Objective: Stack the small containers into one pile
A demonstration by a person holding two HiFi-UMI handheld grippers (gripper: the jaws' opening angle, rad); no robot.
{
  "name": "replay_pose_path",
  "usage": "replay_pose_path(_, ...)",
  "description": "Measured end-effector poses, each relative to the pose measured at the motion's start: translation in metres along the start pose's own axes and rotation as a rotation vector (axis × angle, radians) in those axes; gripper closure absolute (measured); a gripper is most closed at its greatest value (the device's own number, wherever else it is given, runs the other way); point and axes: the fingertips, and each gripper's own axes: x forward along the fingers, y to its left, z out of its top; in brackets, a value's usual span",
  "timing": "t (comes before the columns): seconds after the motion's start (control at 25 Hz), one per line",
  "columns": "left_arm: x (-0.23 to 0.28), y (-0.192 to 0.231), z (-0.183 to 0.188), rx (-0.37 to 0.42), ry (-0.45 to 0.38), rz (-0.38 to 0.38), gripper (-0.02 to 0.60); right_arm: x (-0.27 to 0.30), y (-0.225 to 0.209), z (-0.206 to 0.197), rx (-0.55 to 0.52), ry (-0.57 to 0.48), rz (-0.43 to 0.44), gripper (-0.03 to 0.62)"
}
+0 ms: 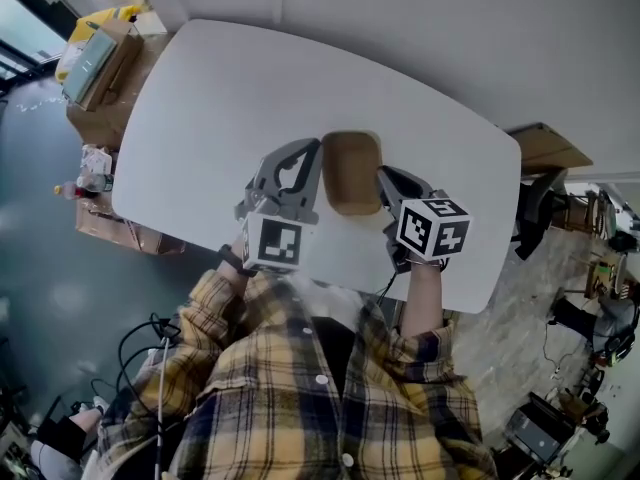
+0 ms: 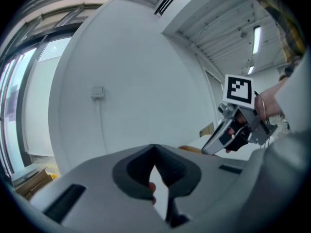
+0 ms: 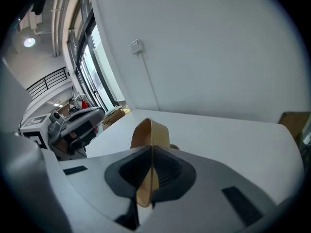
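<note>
Shirt (image 1: 300, 398) nearest; right gripper (image 3: 151, 149) is pinching tan container (image 1: 352, 173) wall above table (image 1: 220, 88); left gripper (image 2: 155, 152) is hanging closed, empty.

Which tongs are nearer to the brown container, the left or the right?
Right. The right tongs are shut on the rim of the brown container, at its right side in the head view. The left tongs are shut and empty, just beside its left side.
</note>
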Motion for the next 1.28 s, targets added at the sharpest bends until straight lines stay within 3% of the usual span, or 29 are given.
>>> replay_pose_path(0.24, 0.011, -0.008, 0.000, 0.008, 0.015, -0.020, 0.563, 0.007, -0.022, -0.026, 0.049, 0.067, -0.012, 0.568)
replay_pose_path(0.6, 0.017, 0.003, -0.009, 0.007, 0.043, 0.014, 0.565, 0.032, -0.036, -0.045, 0.051, 0.170, 0.000, 0.567)
replay_pose_path(0.8, 0.019, 0.011, -0.013, 0.000, 0.054, 0.039, 0.563, 0.046, -0.043, -0.061, -0.022, 0.254, -0.040, 0.566)
replay_pose_path(1.12, 0.024, 0.012, -0.019, -0.005, 0.080, 0.042, 0.563, 0.051, -0.047, -0.067, -0.015, 0.265, -0.033, 0.566)
replay_pose_path(1.28, 0.026, 0.010, -0.022, -0.006, 0.082, 0.034, 0.563, 0.053, -0.046, -0.068, -0.117, 0.259, -0.086, 0.565)
